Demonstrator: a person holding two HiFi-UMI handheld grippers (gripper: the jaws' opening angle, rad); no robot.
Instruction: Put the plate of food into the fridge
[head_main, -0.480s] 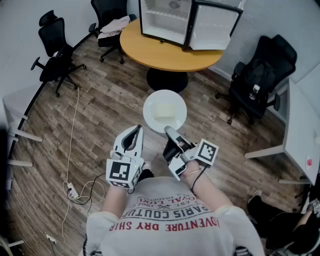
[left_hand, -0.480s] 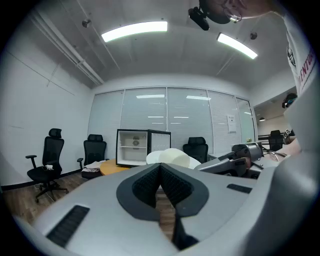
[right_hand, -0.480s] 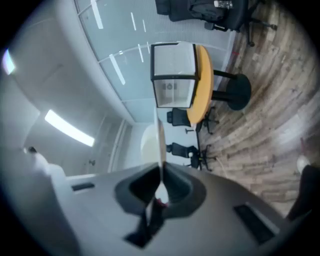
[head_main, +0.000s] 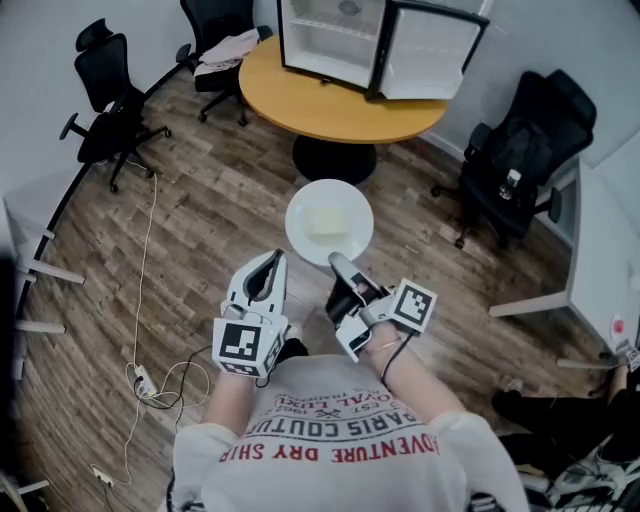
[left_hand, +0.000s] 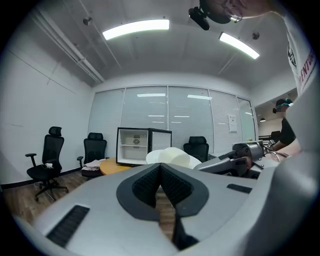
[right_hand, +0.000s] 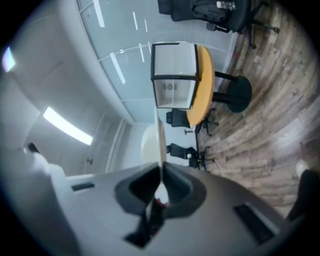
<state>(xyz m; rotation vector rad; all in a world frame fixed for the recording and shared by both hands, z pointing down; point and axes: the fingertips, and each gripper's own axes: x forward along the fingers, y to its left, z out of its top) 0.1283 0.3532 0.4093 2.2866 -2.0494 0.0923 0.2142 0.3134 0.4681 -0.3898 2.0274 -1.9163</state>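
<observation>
Head view: the right gripper (head_main: 338, 263) holds the plate of food (head_main: 329, 221) ahead of itself, and the open fridge (head_main: 330, 40) is farther ahead. Left gripper view: the left gripper (left_hand: 160, 172) is closed and empty. Only the right gripper view shows the plate rim pinched edge-on. Grippers and plate are unmoved since earlier.

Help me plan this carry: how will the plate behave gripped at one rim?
Probably stiff: the plate looks flat though the right gripper pinches only its near rim. Likely tip-prone, its weight sitting beyond the jaws. The pale food could slide if tilted.

Bright ceiling strip lights (left_hand: 136, 28), fisheye-warped edges, blurred foreground.
</observation>
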